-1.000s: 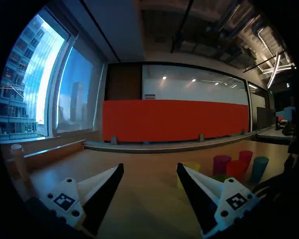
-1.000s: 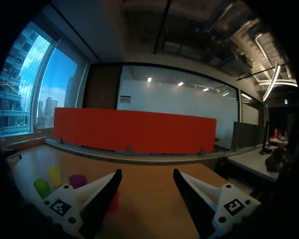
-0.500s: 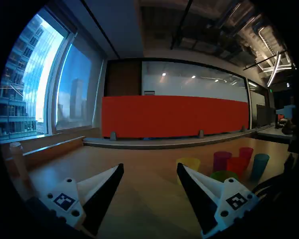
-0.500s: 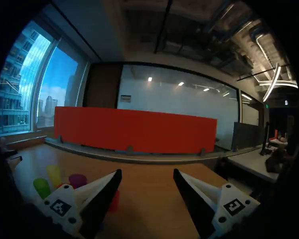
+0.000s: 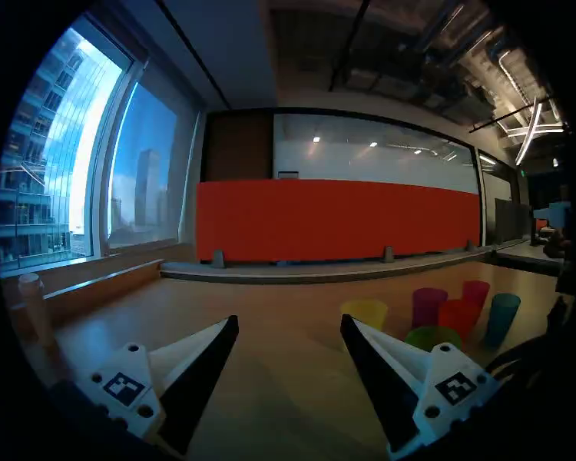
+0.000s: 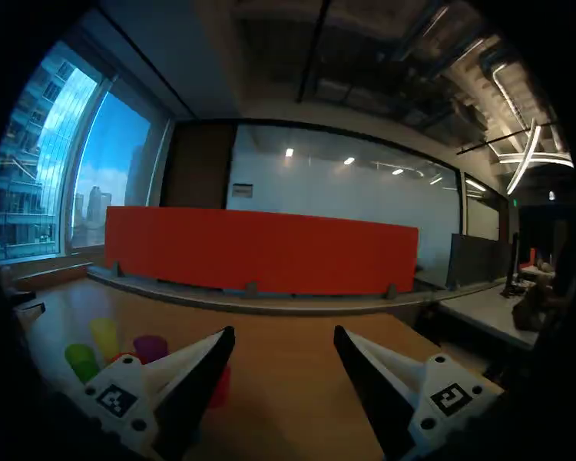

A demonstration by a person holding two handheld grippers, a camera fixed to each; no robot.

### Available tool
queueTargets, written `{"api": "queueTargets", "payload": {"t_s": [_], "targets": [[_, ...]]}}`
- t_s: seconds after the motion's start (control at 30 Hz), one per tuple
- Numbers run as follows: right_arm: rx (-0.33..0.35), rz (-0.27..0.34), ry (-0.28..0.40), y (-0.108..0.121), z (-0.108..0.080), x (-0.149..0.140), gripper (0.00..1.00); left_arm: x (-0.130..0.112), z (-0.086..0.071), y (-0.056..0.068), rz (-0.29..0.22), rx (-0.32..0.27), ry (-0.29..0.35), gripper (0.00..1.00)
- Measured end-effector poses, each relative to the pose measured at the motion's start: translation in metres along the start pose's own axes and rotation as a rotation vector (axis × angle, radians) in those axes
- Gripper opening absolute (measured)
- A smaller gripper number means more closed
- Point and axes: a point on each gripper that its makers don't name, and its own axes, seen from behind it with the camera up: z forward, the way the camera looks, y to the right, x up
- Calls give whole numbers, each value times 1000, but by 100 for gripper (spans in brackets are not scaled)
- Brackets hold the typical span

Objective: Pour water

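Cups (image 5: pixel 428 306) right of left hand-held gripper (image 5: pixel 288 318), left of right hand-held gripper (image 6: pixel 282 329); both wide.

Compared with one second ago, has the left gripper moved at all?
Yes. In the left gripper view the long orange wall panel and the yellow plastic cup sit higher than before, so the left gripper has tipped slightly downward or risen.
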Motion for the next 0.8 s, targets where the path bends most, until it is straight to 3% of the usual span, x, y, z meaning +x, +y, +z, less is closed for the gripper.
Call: {"api": "queueTargets", "payload": {"t_s": [0.8], "targets": [[34, -13, 63, 5, 5, -6, 100, -1, -1, 0, 2, 0, -1, 99]]}}
